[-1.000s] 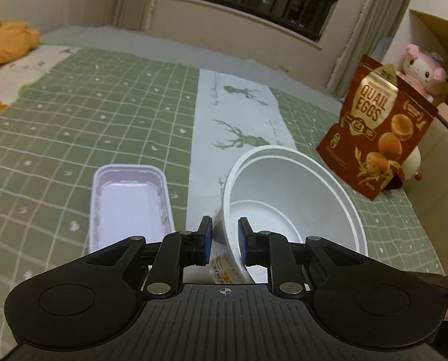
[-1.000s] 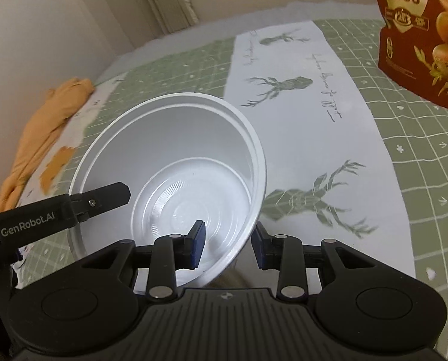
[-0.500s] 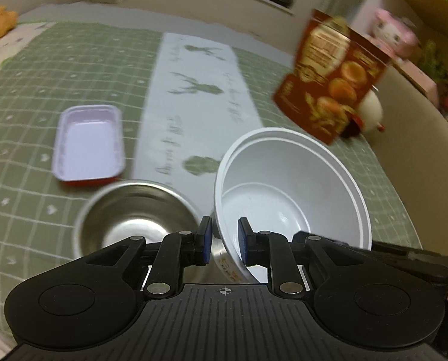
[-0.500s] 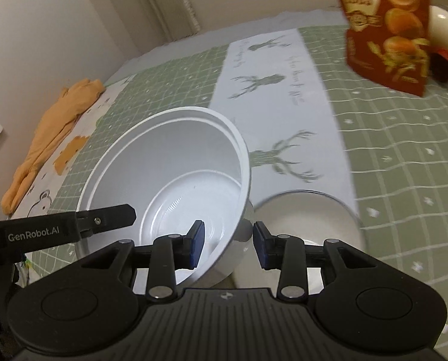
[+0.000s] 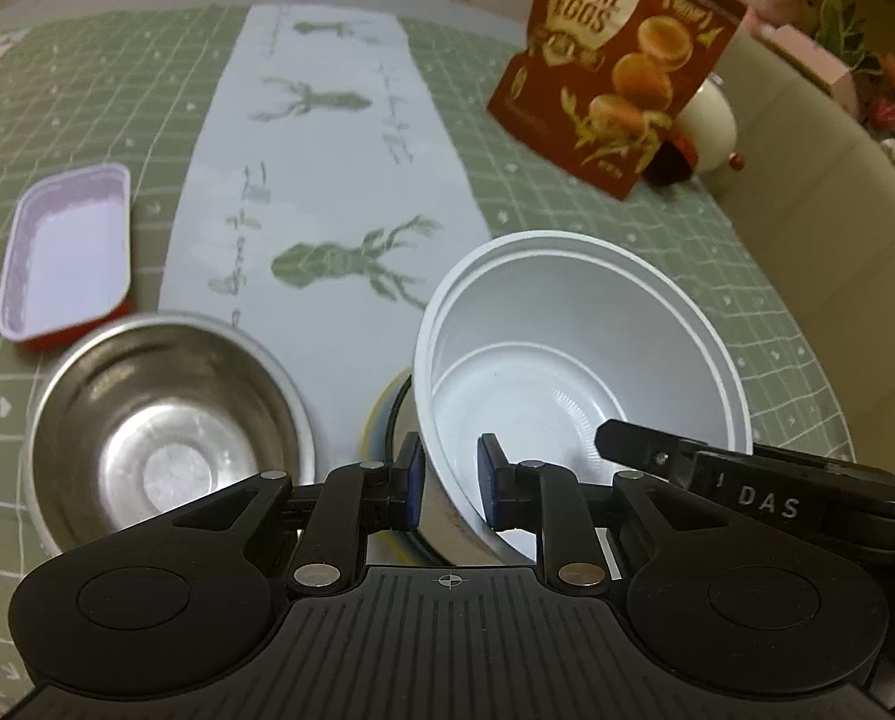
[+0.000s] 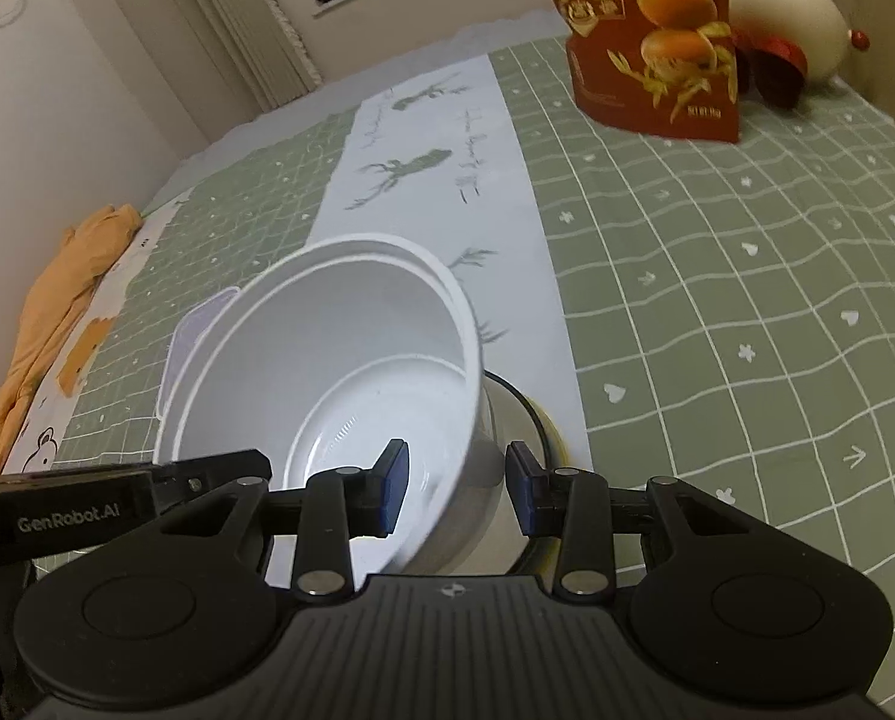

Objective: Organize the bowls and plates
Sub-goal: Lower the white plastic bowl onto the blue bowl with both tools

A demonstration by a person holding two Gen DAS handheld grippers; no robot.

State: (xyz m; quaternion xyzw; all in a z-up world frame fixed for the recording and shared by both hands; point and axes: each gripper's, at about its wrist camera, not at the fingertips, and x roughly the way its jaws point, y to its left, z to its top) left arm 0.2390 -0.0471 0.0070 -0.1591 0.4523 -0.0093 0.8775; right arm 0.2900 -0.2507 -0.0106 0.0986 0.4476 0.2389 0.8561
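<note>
Here both claws pinch white plastic bowl [image 5: 579,354] by opposite rim walls, left claw [image 5: 450,483] and right claw [image 6: 456,489], for steady two-handed carry; bowl hangs tilted above yellow-rimmed dish [image 6: 537,414] beside steel bowl [image 5: 165,420], likely for nesting.

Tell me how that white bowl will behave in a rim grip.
The white bowl looks thin-walled and plastic, so probably light and somewhat flexible; its rim may deform under pinching. The left gripper and right gripper hold opposite rims, which likely limits tipping. Its smooth, glossy wall could slip.
</note>
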